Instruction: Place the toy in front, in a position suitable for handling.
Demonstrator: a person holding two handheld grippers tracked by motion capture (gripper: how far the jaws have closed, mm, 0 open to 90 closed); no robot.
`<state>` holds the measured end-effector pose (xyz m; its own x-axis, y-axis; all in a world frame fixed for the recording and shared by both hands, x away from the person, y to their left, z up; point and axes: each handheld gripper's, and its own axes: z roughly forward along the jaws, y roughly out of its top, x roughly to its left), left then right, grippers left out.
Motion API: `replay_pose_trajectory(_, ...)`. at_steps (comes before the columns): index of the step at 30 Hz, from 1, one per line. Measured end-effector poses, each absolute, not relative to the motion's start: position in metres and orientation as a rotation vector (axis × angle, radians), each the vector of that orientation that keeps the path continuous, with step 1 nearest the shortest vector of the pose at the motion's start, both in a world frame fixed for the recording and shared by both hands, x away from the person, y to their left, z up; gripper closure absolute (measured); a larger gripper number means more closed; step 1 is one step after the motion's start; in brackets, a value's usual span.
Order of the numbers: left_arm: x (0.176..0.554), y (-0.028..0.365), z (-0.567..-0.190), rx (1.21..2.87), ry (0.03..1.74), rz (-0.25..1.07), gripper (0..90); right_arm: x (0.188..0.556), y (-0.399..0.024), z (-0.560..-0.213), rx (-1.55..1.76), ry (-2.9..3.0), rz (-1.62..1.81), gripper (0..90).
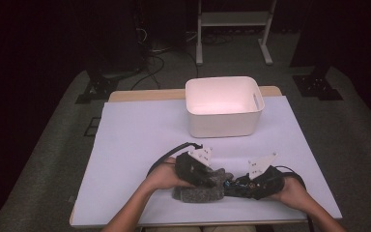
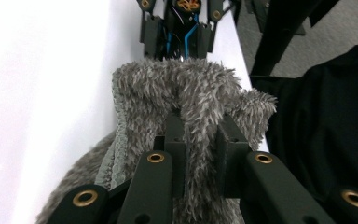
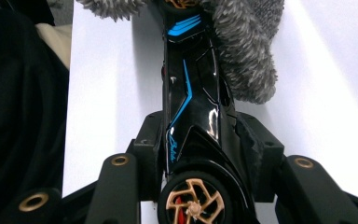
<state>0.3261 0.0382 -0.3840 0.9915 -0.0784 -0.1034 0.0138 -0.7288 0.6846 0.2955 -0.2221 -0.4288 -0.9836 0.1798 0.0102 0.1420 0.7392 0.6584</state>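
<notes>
Toy car (image 3: 193, 116) and fuzzy grey pouch (image 1: 200, 186) sit nose to mouth at the near edge of the white table (image 1: 140, 135), and that line between them is what my next move hangs on. My right gripper (image 3: 198, 154) clamps the black car with blue stripes across its body, one gold wheel showing between the jaws, and the car's long axis runs straight left toward the pouch, its front end already at or just inside the fleece. My left gripper (image 2: 200, 140) is pinched nearly closed on a fold of the pouch's rim, holding it up so the opening faces right, toward the car. In the high view both hands rest low on the table, left hand (image 1: 162, 176) wrapped over its gripper, right hand (image 1: 292, 191) level behind the car, the two tools pointing at each other almost in one line. I judge the right hand is the one to travel: push the car leftward along its own axis while the left just holds. The white bin (image 1: 223, 106) waits at the far side, well apart.
</notes>
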Motion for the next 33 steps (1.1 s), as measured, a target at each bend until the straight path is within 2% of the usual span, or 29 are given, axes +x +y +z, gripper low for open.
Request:
replay_pose_trajectory(15, 0.334, 0.075, -0.378, 2.392, 0.040, -0.121, 78.6, 0.320, -0.144, -0.433, 0.131, 2.840, 1.156, 55.5)
replay_pose_trajectory(33, 0.332, 0.101, -0.378, 2.392, 0.097, -0.102, 78.2, 0.321, -0.152, -0.430, 0.166, 2.867, 1.174, 55.9)
